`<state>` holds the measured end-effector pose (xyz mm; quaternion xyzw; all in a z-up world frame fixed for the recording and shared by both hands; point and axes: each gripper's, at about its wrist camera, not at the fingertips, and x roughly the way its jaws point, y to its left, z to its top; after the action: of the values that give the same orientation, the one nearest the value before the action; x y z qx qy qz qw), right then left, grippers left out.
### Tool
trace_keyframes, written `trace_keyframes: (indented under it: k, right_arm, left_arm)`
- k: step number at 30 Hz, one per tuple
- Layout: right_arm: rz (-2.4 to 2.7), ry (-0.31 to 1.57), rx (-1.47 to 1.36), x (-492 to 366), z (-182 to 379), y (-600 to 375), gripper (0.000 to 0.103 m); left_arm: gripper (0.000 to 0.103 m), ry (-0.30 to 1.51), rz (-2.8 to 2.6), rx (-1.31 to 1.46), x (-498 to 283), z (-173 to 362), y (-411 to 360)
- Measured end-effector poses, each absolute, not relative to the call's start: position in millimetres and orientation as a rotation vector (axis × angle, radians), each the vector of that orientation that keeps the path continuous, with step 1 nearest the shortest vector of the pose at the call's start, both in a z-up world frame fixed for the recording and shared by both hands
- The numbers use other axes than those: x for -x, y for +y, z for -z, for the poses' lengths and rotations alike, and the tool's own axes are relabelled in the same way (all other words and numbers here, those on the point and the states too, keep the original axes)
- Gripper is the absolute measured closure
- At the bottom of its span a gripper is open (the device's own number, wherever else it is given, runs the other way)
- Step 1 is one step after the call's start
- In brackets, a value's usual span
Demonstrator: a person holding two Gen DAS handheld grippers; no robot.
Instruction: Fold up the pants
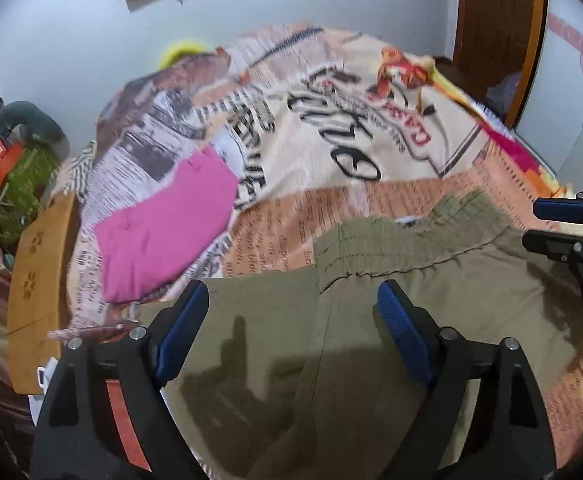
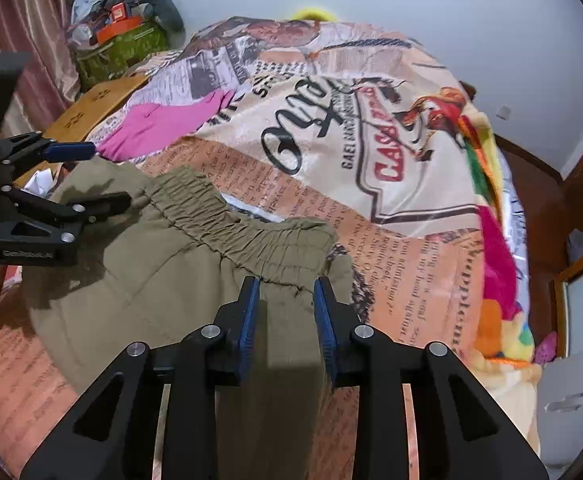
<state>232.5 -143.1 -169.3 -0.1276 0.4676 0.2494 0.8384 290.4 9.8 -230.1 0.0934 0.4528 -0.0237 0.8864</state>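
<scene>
Olive green pants (image 1: 411,280) lie on the printed bedspread (image 1: 331,140), their elastic waistband (image 1: 391,240) toward the far side. My left gripper (image 1: 291,304) hovers over the pants with its jaws wide apart and nothing between them. In the right wrist view the pants (image 2: 151,264) spread to the left and the waistband (image 2: 243,224) runs across the middle. My right gripper (image 2: 287,296) is just below the waistband, jaws apart, with pants cloth between the blue pads (image 2: 249,320). The left gripper also shows there (image 2: 91,176), open, at the pants' left edge.
A folded pink garment (image 1: 163,224) lies on the bedspread to the left, also in the right wrist view (image 2: 163,124). A wooden board (image 1: 39,280) sits at the bed's left edge. Clutter with a green bag (image 2: 119,48) is at the far left. A wooden frame (image 1: 499,32) stands at the right.
</scene>
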Motion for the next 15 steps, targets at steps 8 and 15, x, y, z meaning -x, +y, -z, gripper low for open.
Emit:
trace_keyframes:
  k: [8,15]
  right_arm:
    - [-0.508,0.911,0.233,-213,140,-146,0.049]
    - [-0.496,0.933,0.136,-209,146,-162,0.029]
  left_arm:
    - [0.003,0.849,0.009,-0.157,-255,192,34]
    - [0.001,0.923,-0.05,-0.057,-243,209,76]
